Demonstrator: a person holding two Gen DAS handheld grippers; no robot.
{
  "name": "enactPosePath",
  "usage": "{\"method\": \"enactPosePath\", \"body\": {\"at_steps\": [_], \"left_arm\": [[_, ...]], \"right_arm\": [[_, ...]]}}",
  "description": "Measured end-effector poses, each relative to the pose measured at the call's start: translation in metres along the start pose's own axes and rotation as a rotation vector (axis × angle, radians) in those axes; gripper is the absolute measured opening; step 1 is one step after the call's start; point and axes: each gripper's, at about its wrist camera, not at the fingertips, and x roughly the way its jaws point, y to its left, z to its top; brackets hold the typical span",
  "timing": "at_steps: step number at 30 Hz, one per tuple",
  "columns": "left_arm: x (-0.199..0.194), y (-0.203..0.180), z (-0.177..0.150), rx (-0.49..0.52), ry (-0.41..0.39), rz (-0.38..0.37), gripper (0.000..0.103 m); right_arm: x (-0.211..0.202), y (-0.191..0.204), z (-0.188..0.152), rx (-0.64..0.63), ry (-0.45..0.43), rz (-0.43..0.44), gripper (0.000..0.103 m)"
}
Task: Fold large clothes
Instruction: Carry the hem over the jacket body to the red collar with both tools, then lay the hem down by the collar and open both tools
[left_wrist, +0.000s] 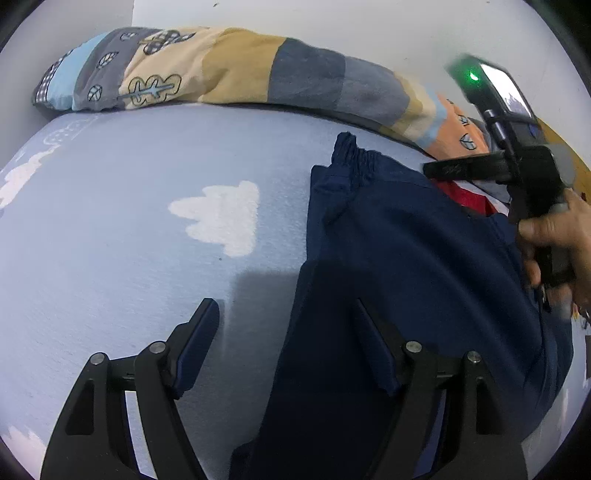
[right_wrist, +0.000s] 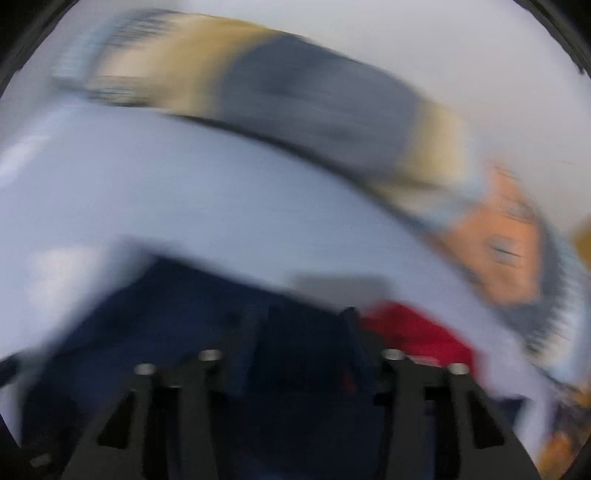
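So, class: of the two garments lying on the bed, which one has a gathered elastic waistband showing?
The navy garment: its ruffled elastic waistband shows at the far end. The red garment is only a small patch peeking out beside it, with no waistband visible.

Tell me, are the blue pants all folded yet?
Not yet. The pants lie on the bed, seemingly doubled lengthwise, waistband away from the cameras. The left gripper hangs open at their edge; the right gripper, blurred, is open over them. They still look long, so folding them shorter is probably left.
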Motion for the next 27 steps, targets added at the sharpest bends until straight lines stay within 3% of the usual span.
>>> {"method": "enactPosePath", "body": {"at_steps": [1,3,4,6,8,12,14,16,17,18,20,23,25,27], "left_arm": [[-0.005,0.000,0.003,0.018,-0.001,-0.007,0.075],[-0.018,0.000,0.014,0.042,-0.029,-0.024,0.075],[-0.024,0.001,0.023,0.044,-0.050,-0.033,0.075],[-0.023,0.002,0.047,0.034,-0.043,-0.096,0.075],[-0.001,0.006,0.081,0.013,0.013,-0.213,0.075],[0.047,0.003,0.123,0.030,0.093,-0.257,0.074],[0.072,-0.009,0.132,0.066,0.162,-0.308,0.074],[0.085,-0.020,0.130,0.088,0.180,-0.311,0.074],[0.090,-0.027,0.127,0.111,0.192,-0.302,0.065],[0.095,-0.035,0.123,0.138,0.194,-0.278,0.038],[0.097,-0.045,0.117,0.176,0.175,-0.207,0.015],[0.095,-0.052,0.120,0.213,0.119,-0.090,0.012],[0.095,-0.042,0.128,0.157,0.084,0.009,0.012],[0.096,-0.032,0.132,0.100,0.083,-0.022,0.010]], "right_arm": [[0.001,-0.014,-0.002,0.058,0.005,0.030,0.038],[-0.012,-0.055,-0.017,0.234,-0.037,0.270,0.036],[-0.020,-0.065,-0.025,0.250,-0.049,0.313,0.036],[-0.046,-0.077,-0.048,0.234,-0.078,0.323,0.041],[-0.071,-0.084,-0.073,0.225,-0.113,0.387,0.047],[-0.124,-0.094,-0.136,0.232,-0.160,0.500,0.048],[-0.143,-0.097,-0.161,0.215,-0.169,0.502,0.048],[-0.150,-0.109,-0.183,0.225,-0.180,0.489,0.048],[-0.149,-0.119,-0.193,0.238,-0.175,0.467,0.048],[-0.144,-0.133,-0.201,0.261,-0.170,0.445,0.048],[-0.136,-0.165,-0.212,0.317,-0.153,0.388,0.048],[-0.108,-0.226,-0.213,0.426,-0.125,0.245,0.051],[-0.079,-0.261,-0.207,0.451,-0.079,0.194,0.055],[-0.057,-0.284,-0.202,0.483,-0.063,0.169,0.058]]}}
